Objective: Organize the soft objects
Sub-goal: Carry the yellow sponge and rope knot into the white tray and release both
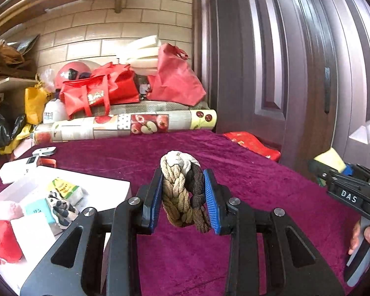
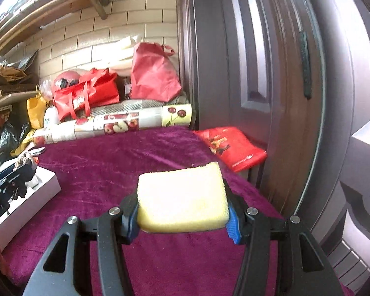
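Observation:
My left gripper [image 1: 183,194] is shut on a braided rope knot [image 1: 181,192] of cream, tan and dark brown strands, held above the magenta cloth [image 1: 246,197]. My right gripper [image 2: 182,204] is shut on a yellow sponge [image 2: 182,197], also above the cloth; it shows at the right edge of the left wrist view [image 1: 350,192] with the sponge [image 1: 330,159]. A white box [image 1: 106,185] at the lower left holds soft items: a red plush [image 1: 2,241], a pink fluffy piece [image 1: 5,211], a spotted toy [image 1: 61,208] and small packets. The left gripper and knot also show in the right wrist view [image 2: 19,170].
A dark door [image 1: 296,61] stands on the right. At the back lie a rolled fruit-print mat [image 1: 125,125], red bags [image 1: 101,91] and a red helmet [image 1: 72,71]. A red packet [image 2: 231,145] lies at the cloth's right edge. White devices [image 1: 19,167] sit behind the box.

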The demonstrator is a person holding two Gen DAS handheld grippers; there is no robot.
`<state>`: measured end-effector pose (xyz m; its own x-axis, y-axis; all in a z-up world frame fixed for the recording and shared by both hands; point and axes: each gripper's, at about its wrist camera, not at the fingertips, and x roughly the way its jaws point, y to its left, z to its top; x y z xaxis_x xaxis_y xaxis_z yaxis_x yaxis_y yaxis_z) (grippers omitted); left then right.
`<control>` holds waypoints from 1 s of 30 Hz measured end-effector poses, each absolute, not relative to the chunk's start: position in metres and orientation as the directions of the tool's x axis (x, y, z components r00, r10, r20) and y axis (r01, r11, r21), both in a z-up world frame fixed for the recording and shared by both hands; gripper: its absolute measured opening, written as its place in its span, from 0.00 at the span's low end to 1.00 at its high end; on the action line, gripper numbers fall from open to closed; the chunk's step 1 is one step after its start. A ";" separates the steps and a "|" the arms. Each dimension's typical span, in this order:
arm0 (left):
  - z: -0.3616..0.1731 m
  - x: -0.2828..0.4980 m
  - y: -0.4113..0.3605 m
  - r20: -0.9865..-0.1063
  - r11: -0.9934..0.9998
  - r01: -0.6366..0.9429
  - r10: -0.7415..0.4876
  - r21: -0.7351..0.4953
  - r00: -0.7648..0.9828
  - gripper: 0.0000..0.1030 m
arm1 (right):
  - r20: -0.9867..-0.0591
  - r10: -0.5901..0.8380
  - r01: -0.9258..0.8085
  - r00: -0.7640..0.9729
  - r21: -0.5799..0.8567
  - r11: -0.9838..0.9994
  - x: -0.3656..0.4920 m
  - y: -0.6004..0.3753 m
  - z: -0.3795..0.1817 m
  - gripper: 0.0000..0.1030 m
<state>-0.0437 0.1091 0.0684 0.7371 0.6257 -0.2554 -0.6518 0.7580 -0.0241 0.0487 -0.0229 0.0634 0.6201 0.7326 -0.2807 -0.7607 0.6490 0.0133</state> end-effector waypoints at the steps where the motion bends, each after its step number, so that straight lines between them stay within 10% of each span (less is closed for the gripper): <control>1: 0.069 -0.047 0.110 -0.249 0.753 -0.658 0.632 -0.030 0.734 0.30 | -0.268 0.728 -0.755 0.631 0.005 0.656 0.045 -0.024 0.064 0.54; 30: 0.112 -0.186 0.113 -0.280 0.682 -0.714 0.662 -0.161 0.695 0.31 | -0.251 0.893 -0.905 0.373 0.115 0.410 -0.062 -0.001 0.095 0.54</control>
